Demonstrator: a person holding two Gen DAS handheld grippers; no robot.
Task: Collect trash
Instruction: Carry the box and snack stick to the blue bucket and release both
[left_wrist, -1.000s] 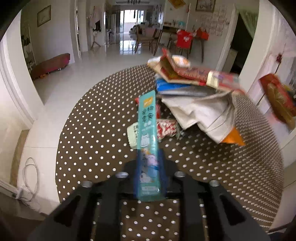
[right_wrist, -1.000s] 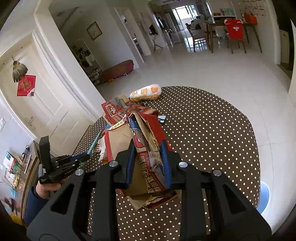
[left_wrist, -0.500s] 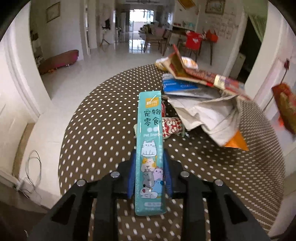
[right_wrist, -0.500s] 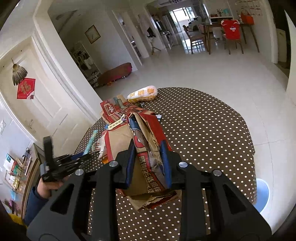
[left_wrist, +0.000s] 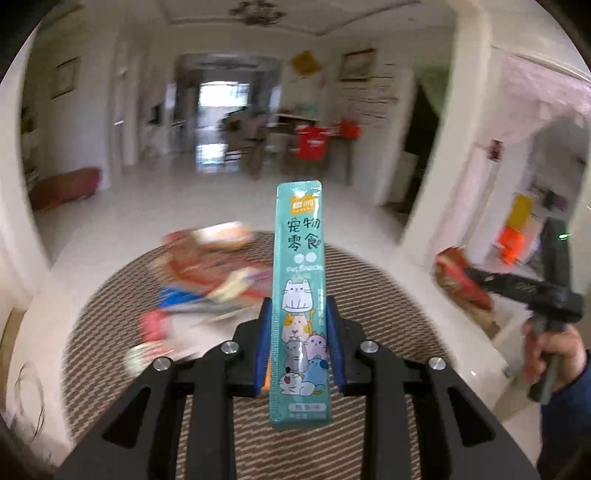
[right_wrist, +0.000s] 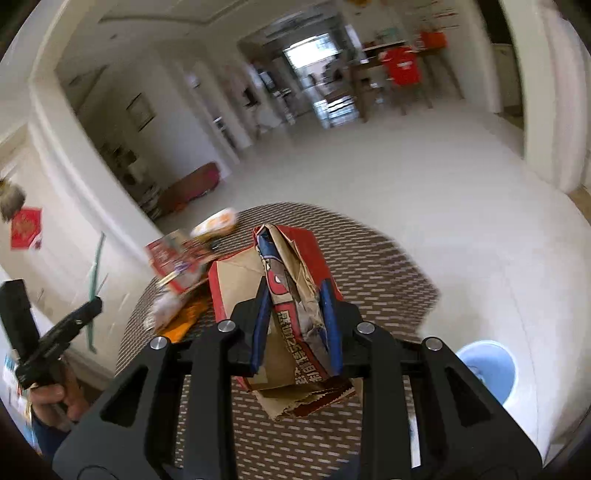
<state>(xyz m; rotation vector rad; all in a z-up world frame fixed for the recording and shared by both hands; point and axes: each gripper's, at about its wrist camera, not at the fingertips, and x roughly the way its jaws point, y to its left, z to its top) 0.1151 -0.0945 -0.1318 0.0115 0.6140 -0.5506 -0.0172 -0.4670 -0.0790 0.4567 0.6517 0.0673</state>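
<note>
My left gripper (left_wrist: 298, 314) is shut on a long teal pet-snack sachet (left_wrist: 300, 295), held upright above the round brown dotted table (left_wrist: 110, 369). My right gripper (right_wrist: 295, 295) is shut on a crumpled red and brown paper bag (right_wrist: 284, 280), lifted above the table. The paper bag also shows at the right of the left wrist view (left_wrist: 461, 280). A blurred heap of wrappers (left_wrist: 207, 273) lies on the table's far part. The sachet shows thin and edge-on at the left of the right wrist view (right_wrist: 96, 269).
A light blue bin (right_wrist: 487, 369) stands on the white floor right of the table. A yellow snack bag (right_wrist: 216, 223) lies at the table's far edge. Chairs and a table with red cloth (left_wrist: 314, 142) stand far across the room.
Both grippers have risen and tilted up with their loads. The paper bag has come off the heap of wrappers. Both views are now motion-blurred.
</note>
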